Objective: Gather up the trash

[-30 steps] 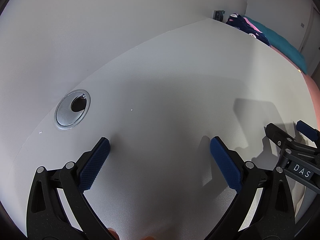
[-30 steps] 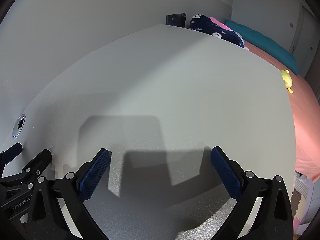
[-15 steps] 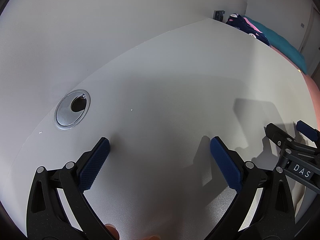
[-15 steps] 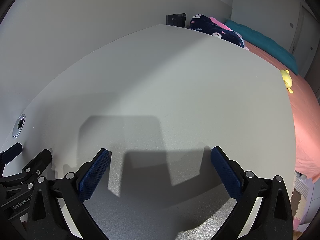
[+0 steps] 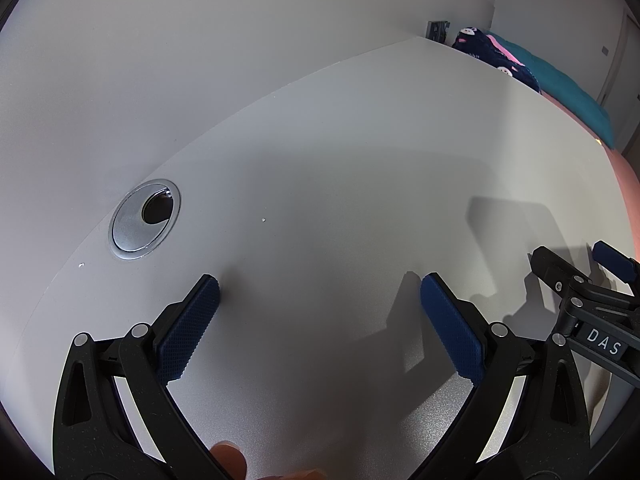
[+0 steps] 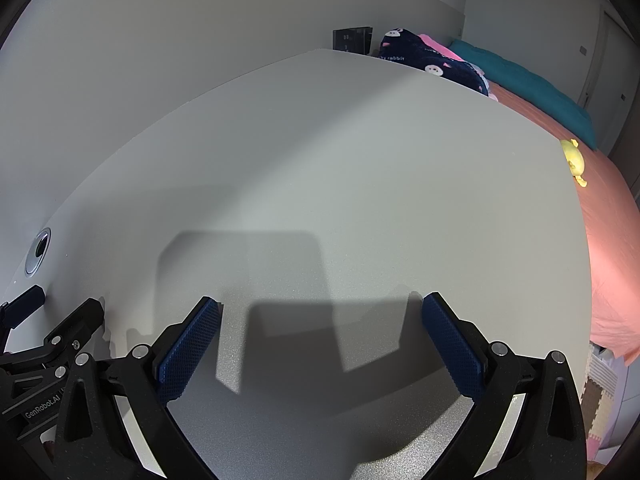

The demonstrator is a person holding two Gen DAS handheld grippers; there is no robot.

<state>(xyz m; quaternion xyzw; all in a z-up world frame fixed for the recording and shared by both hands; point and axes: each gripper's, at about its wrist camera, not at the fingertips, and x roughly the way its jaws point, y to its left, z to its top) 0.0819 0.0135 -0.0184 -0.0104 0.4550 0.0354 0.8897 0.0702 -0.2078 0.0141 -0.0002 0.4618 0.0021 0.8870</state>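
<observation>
Fingers (image 5: 188, 330) spread on two grippers; one grommet (image 5: 144, 219)

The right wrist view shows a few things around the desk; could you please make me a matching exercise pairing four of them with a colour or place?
Things:
1. cable grommet
2. plush toy
3. blanket with animal faces
4. pillow

Descriptions:
A. teal, lying along the bed by the far wall
B. silver, set into the desk surface at the left
C. yellow, lying on the pink bedspread
D. dark navy, just past the desk's far edge

Pairs: 1-B, 2-C, 3-D, 4-A
</observation>
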